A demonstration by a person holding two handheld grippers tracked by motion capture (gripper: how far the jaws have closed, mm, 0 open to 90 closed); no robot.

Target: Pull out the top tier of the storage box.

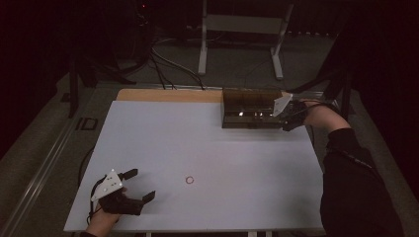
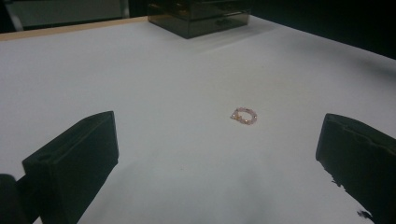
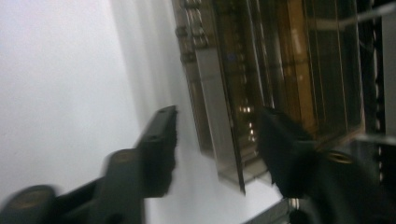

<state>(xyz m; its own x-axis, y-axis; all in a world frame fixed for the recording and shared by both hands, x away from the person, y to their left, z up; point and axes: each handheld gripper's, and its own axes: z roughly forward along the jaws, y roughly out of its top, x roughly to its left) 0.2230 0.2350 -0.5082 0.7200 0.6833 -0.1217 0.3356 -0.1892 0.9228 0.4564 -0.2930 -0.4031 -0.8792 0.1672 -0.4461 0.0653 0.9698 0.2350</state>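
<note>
A: Dark room, cables on the floor behind, and a white desk (image 1: 197,143) under the lamp. What's being worked on?

B: The brown see-through drawer box (image 1: 249,109) at the upper right of the high view. The right hand-held gripper (image 1: 288,120) is at its right end, jaws about half open and straddling the box's front corner. In the right gripper view one jaw sits outside the drawer front and the other against the box wall (image 3: 289,70). I can't tell whether the pads are pressing yet.

A: And the rest?

B: A small pink ring (image 1: 189,179) lies lower centre, well apart from the box. The left hand-held gripper (image 1: 140,184) rests at the lower left, jaws wide open, holding nothing, the ring (image 2: 244,115) ahead between its jaws.

A: Risks?

B: I'd guess the jaws slip off the slick corner, or the light box slides or tips toward the desk's far edge when pulled.
</note>
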